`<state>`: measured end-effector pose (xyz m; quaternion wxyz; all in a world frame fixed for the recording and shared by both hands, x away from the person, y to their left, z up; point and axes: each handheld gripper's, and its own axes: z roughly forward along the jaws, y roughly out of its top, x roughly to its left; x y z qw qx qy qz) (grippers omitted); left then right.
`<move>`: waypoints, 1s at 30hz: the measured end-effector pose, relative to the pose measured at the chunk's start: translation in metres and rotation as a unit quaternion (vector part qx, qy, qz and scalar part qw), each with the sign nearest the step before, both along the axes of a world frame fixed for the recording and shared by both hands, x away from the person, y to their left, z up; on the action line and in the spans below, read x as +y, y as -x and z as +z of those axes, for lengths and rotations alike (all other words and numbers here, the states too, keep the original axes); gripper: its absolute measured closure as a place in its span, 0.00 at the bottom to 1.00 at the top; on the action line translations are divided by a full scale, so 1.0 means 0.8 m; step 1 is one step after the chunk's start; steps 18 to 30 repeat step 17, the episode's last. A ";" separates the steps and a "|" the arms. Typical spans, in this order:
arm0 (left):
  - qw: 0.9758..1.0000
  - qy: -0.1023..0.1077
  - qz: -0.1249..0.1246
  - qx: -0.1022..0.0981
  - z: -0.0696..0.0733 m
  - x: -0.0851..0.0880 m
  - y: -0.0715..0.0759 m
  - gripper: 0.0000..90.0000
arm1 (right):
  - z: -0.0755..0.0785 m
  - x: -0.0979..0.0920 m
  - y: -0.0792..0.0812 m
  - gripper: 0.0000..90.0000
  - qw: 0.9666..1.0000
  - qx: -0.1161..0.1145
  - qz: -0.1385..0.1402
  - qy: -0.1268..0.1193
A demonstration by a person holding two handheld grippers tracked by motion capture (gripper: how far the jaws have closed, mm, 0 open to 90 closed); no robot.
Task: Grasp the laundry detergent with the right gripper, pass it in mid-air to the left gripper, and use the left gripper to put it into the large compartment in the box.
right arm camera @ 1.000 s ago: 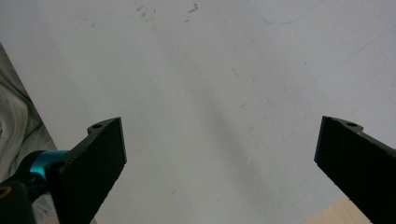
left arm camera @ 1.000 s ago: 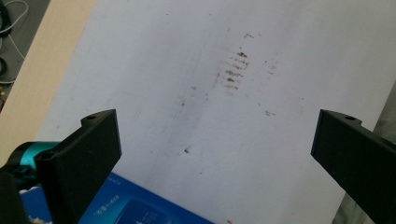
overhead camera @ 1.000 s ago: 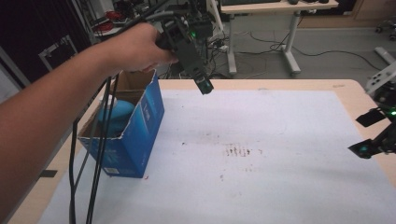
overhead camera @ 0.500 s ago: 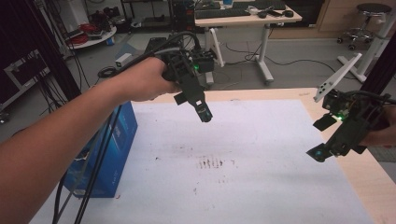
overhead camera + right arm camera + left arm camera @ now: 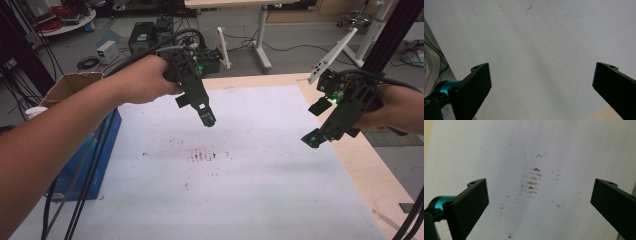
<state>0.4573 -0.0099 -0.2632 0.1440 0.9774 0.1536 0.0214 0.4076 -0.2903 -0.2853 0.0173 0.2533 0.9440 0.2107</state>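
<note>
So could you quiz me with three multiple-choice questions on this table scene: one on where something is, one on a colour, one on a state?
1. Where does the cardboard box stand?
A. at the table's left edge
B. at the table's middle
C. under the right gripper

2. What colour are the box's outer sides?
A. red
B. blue
C. green

3. How do the left gripper's jaws stand?
A. shut on a cloth
B. shut on nothing
C. wide open, holding nothing

Answers:
1 A, the high view shows it at the left, beside the forearm.
2 B, its side wall is blue.
3 C, the left gripper view shows only the stained white table cover between the jaws.
</note>
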 end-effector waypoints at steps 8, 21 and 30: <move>1.000 -0.001 0.000 0.004 -0.007 0.000 0.001 0.02 | -0.002 0.004 -0.002 0.02 1.000 0.002 0.004 0.002; 1.000 0.001 0.002 0.006 -0.007 0.002 -0.001 0.02 | -0.003 0.004 -0.003 0.02 1.000 0.001 0.006 0.001; 1.000 0.001 0.002 0.006 -0.007 0.002 -0.001 0.02 | -0.003 0.004 -0.003 0.02 1.000 0.001 0.006 0.001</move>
